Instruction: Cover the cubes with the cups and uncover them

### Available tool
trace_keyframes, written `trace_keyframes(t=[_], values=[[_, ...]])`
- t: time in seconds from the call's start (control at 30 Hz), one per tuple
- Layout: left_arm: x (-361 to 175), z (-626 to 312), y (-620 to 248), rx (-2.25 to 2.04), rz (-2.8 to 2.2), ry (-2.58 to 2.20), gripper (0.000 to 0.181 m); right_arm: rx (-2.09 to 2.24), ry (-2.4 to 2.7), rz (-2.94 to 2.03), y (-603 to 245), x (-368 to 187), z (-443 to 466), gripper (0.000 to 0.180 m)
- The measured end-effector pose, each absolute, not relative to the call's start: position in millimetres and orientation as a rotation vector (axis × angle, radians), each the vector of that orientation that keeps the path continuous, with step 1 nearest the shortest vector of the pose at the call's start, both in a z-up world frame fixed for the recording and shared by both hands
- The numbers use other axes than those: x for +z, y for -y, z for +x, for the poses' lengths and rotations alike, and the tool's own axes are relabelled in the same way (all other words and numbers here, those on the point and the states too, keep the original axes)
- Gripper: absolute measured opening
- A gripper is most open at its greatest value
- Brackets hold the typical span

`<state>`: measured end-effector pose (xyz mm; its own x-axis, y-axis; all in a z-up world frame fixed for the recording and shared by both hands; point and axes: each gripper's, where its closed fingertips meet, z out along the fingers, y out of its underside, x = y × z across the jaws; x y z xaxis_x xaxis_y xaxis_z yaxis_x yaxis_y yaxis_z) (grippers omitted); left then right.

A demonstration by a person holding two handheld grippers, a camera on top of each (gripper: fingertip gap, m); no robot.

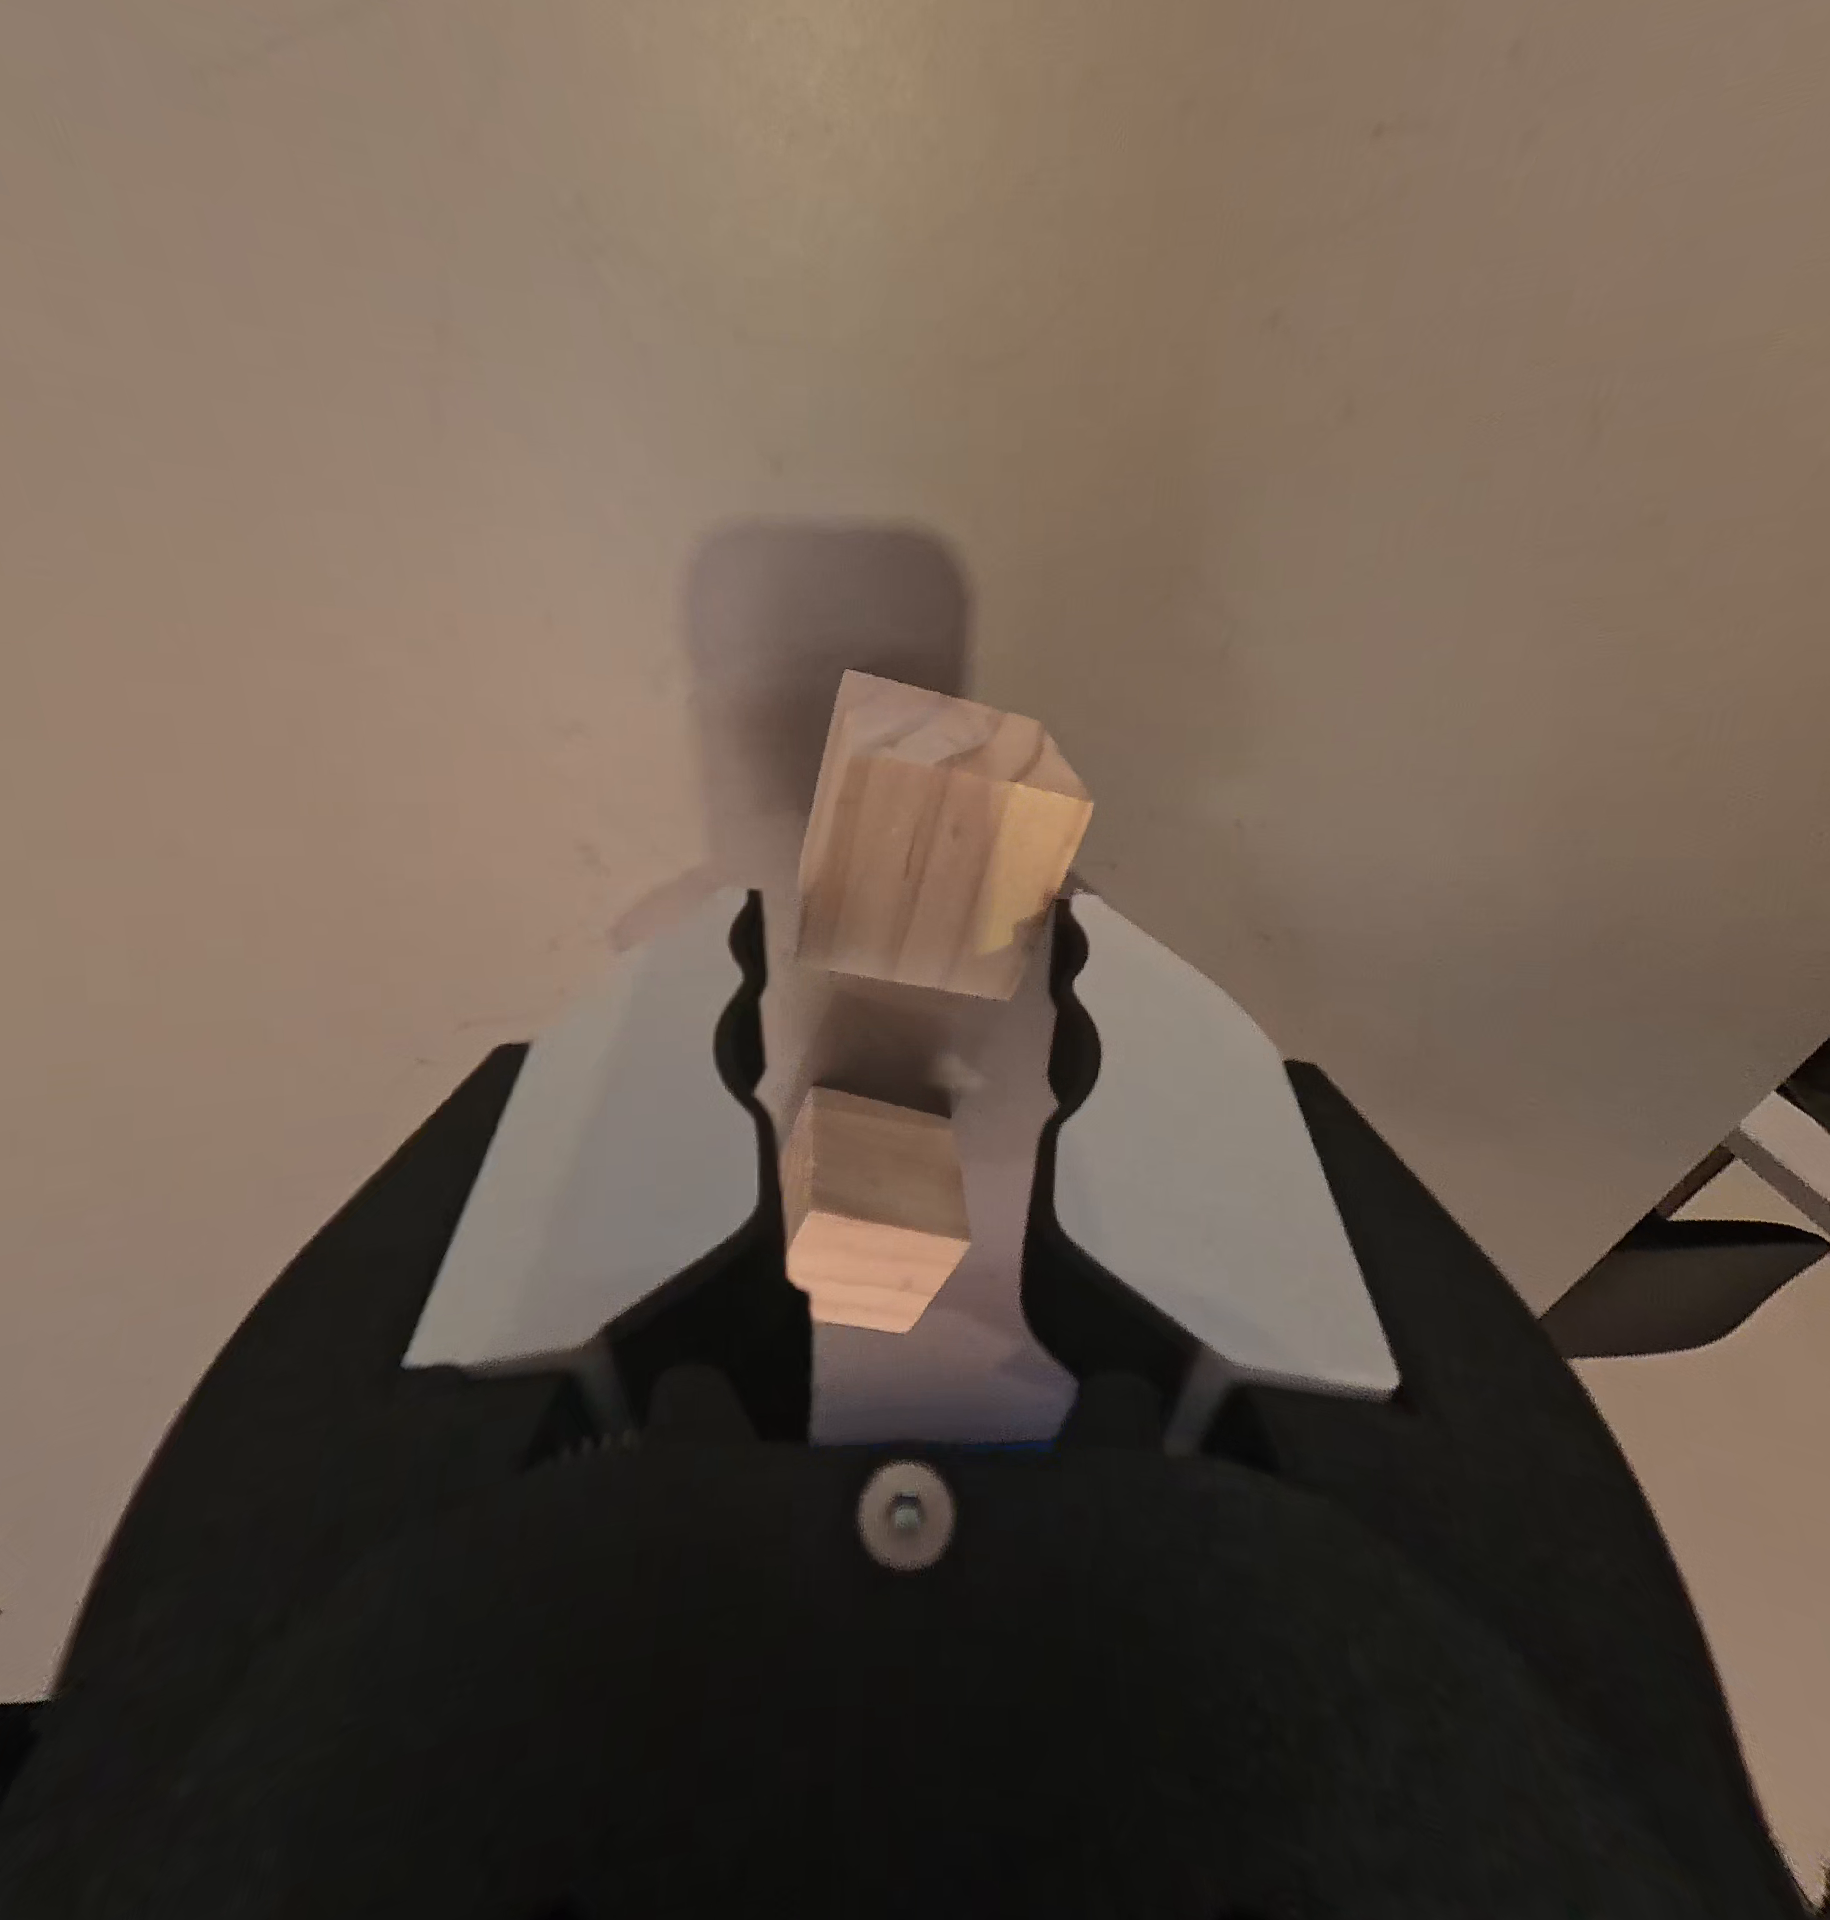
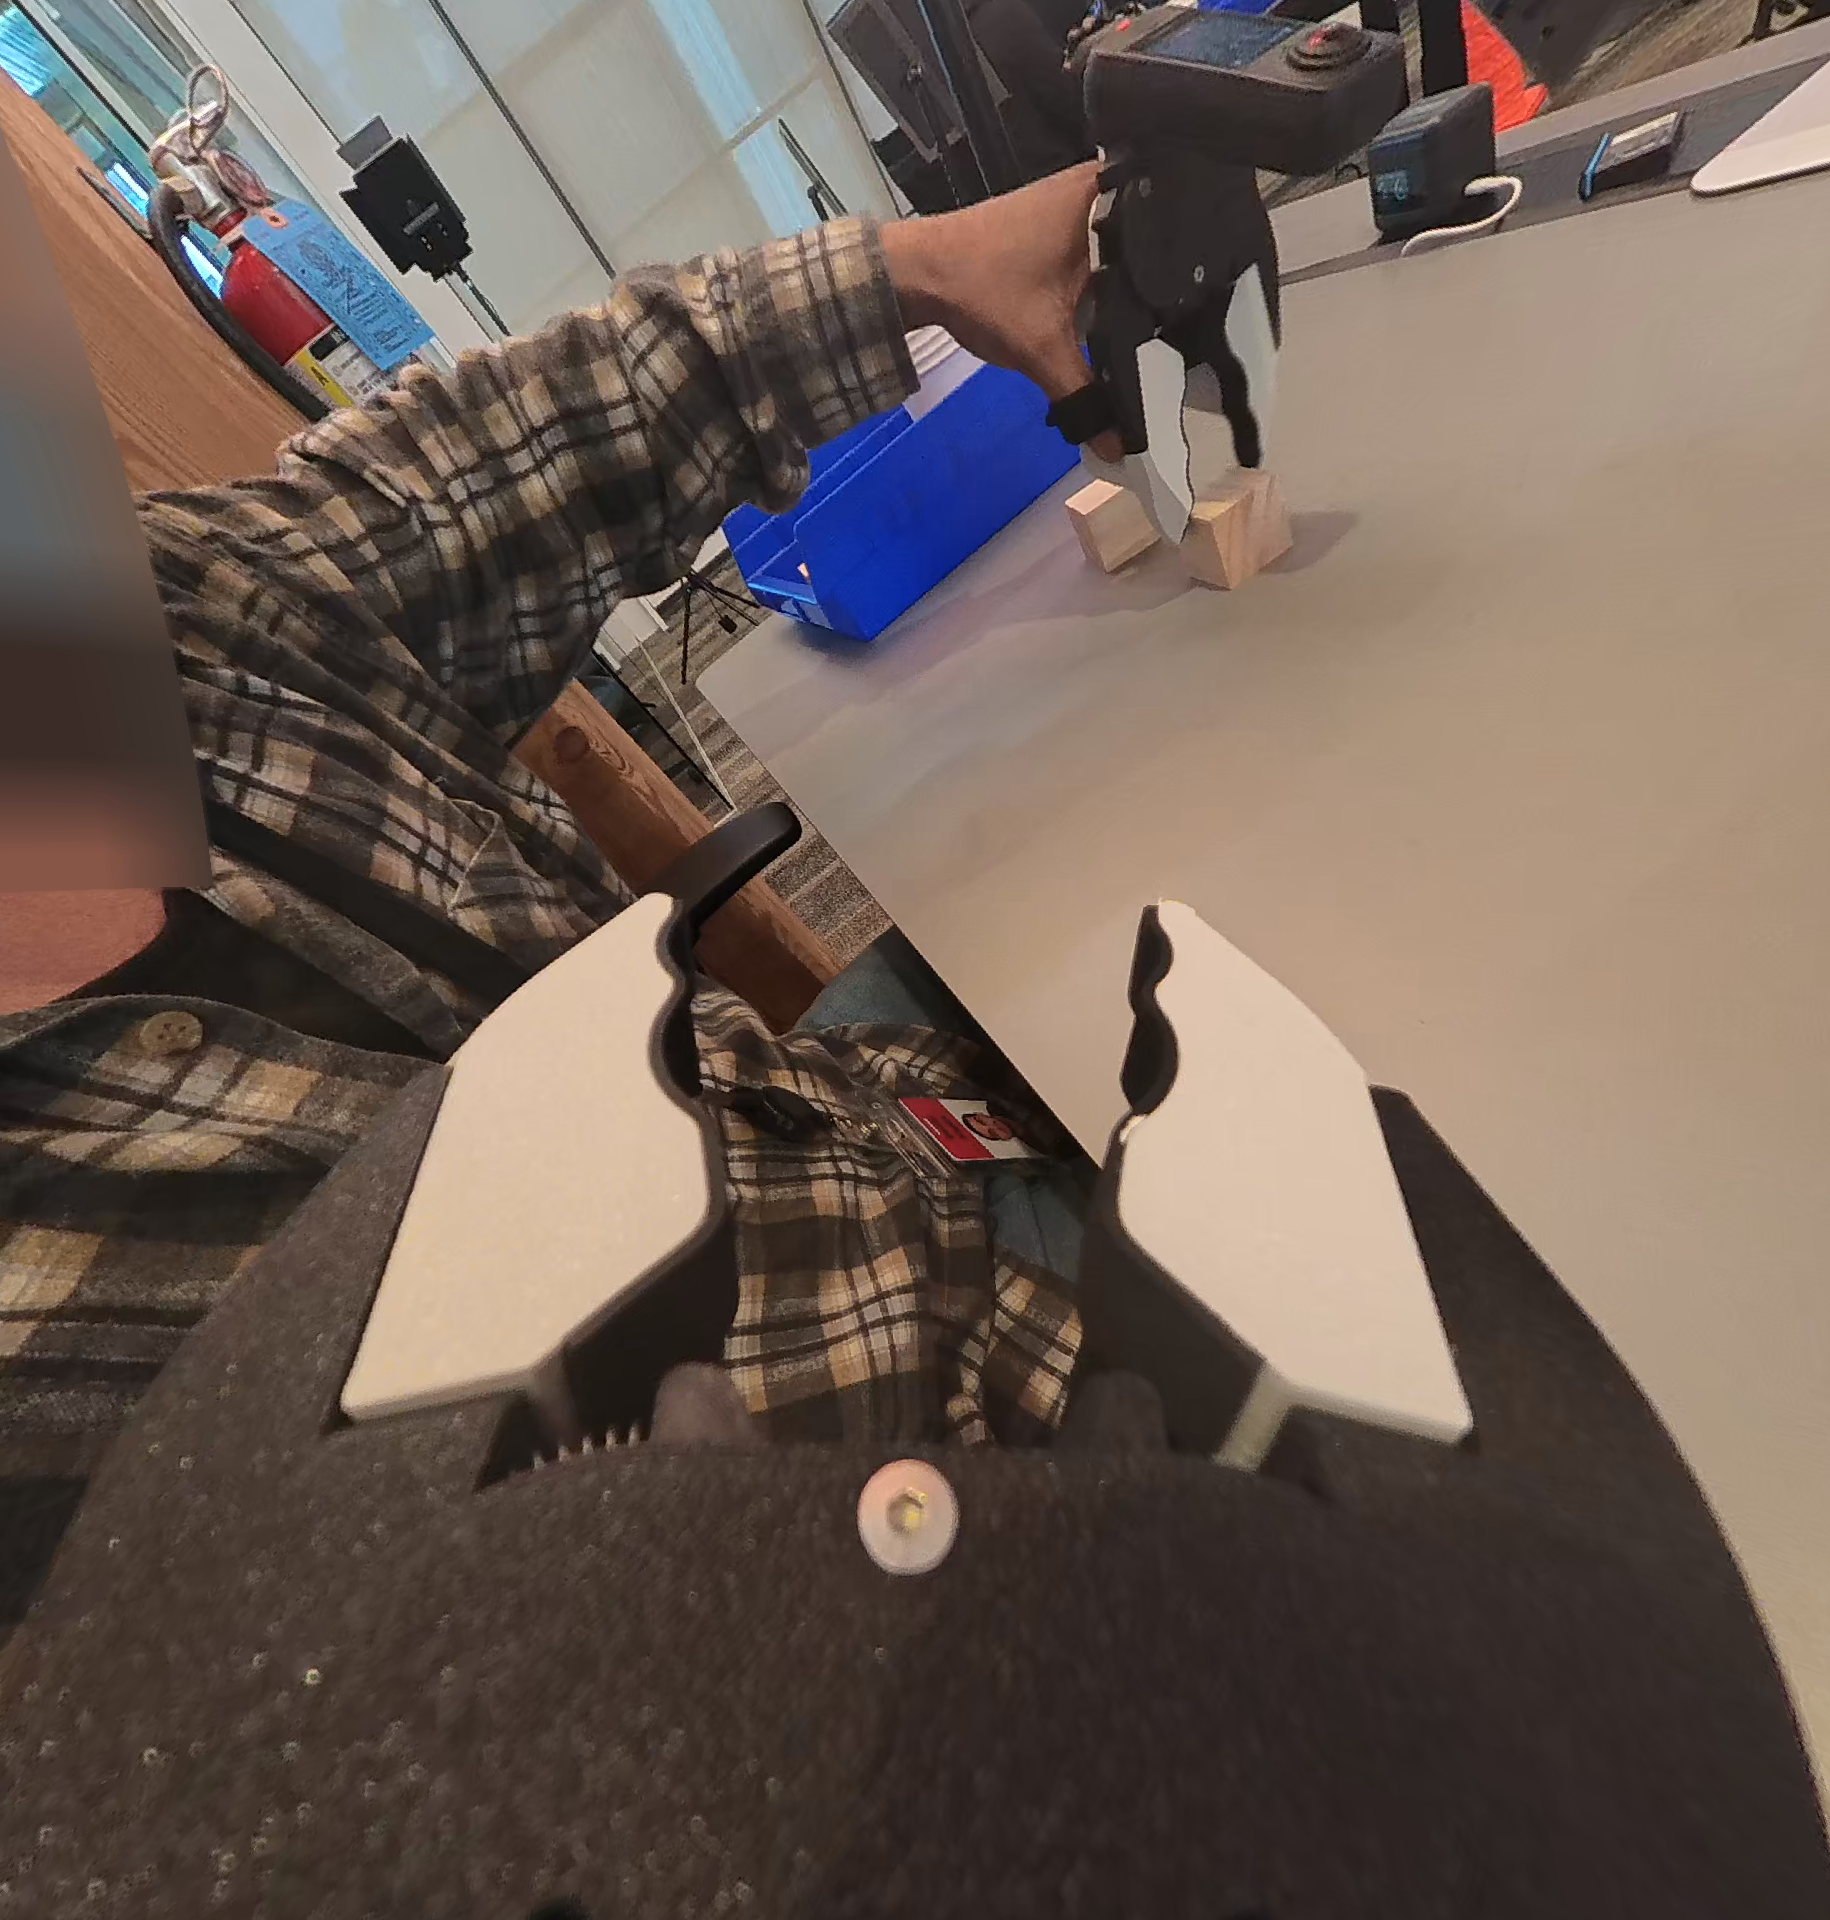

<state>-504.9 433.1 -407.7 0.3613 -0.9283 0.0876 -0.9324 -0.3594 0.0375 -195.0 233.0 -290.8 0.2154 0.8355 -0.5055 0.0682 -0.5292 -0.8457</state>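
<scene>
Two pale wooden cubes are on the grey table (image 2: 1462, 727). My left gripper (image 1: 906, 904) points down at the table, shut on the farther cube (image 1: 932, 842), which sits tilted between its fingertips. The second cube (image 1: 875, 1205) rests on the table farther back between the fingers, untouched. The right wrist view shows the left gripper (image 2: 1207, 499) from afar with the tilted cube (image 2: 1238, 535) and the other cube (image 2: 1108, 525) beside it. My right gripper (image 2: 911, 925) is open and empty at the table's near edge.
A person's plaid sleeve (image 2: 630, 416) reaches across to the left gripper. A blue bin (image 2: 921, 520) sits beyond the table's left edge. A black device with a cable (image 2: 1430, 166) and a laptop corner (image 2: 1794, 125) lie at the table's far side.
</scene>
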Motion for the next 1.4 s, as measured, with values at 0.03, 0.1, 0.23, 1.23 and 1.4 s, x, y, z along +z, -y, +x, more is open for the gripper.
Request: trace_keyframes(t=[0.03,0.1,0.23,1.23,1.4], values=[[-407,-505,-435,0.075,2.532,1.743,0.058,1.377,0.844,-1.784,-233,-291,-195,0.080],[-403,-508,-438,0.068,2.547,1.779,0.069,1.371,0.849,-1.783,-232,-290,-195,0.081],[-388,-523,-440,0.076,2.586,1.865,0.087,1.366,0.846,-1.778,-231,-290,-193,0.082],[-418,-608,-417,-0.024,2.619,1.718,0.079,1.345,0.885,-1.790,-230,-286,-203,0.083],[-374,-617,-418,-0.053,2.731,1.725,0.091,1.345,0.872,-1.786,-228,-286,-199,0.083]])
